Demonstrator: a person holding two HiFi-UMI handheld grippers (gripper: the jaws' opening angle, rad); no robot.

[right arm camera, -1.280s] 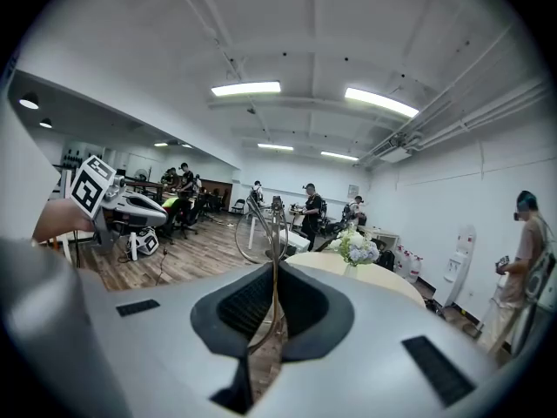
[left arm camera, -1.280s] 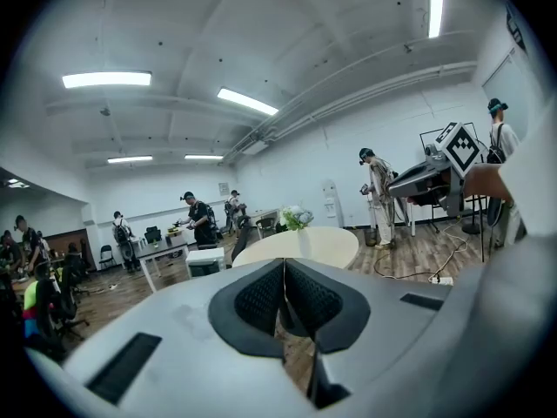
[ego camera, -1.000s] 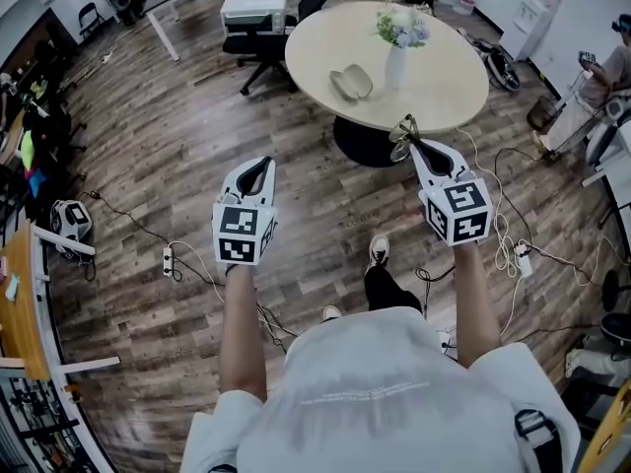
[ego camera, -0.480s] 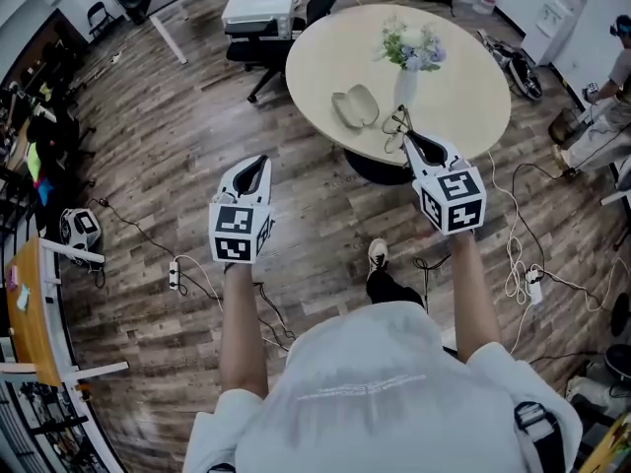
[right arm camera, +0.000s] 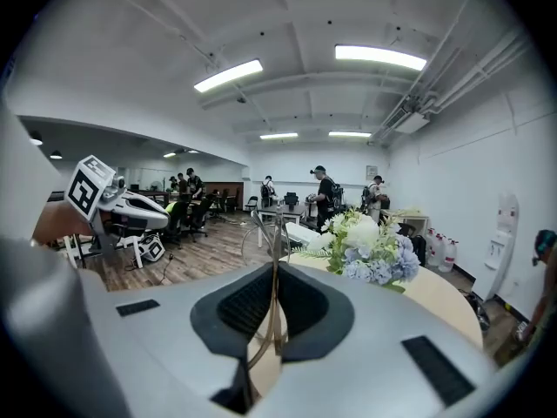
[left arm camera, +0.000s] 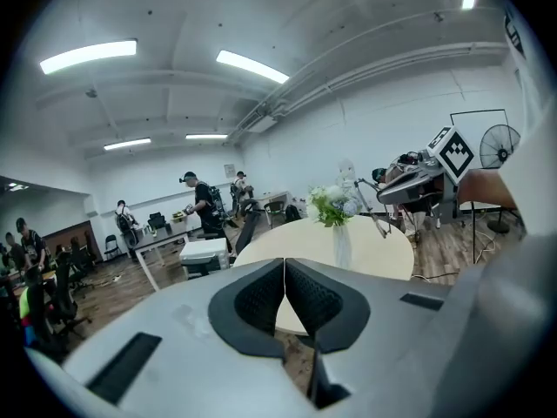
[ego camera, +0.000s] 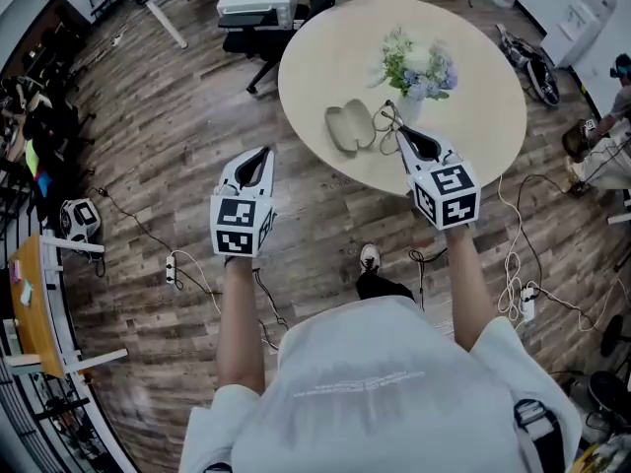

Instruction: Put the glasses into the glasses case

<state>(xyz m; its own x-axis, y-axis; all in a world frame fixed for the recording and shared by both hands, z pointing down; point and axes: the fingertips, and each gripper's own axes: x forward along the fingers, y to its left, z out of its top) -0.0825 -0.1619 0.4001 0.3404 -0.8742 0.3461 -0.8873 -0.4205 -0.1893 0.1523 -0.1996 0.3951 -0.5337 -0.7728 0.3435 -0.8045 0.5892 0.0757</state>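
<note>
Closest to the head camera, we see the person's white-shirted torso (ego camera: 365, 382) and two bare forearms reaching forward. At the end of the left forearm, the left gripper (ego camera: 258, 156) hangs above the dark wood-plank floor (ego camera: 168, 156), short of the table's edge. We read its state in the left gripper view: the two black ribbed pads (left arm camera: 259, 300) meet along a single seam, with nothing between them.

The right gripper (ego camera: 398, 132) sits over the near edge of the round beige table (ego camera: 325, 37). The right gripper view shows its jaws clamped on the thin wire-framed glasses (right arm camera: 267, 244). One slender metal member passes between the pads, and the lenses stand out beyond the tips.

From above, the glasses (ego camera: 386, 118) hang over the tabletop, just to the right of the open grey oval glasses case (ego camera: 345, 126). The case lies on the table with its hollow upward. We cannot tell whether glasses and case touch. Beyond the glasses stands a white vase (ego camera: 408, 106) holding white and pale-blue flowers (ego camera: 419, 65).
</note>
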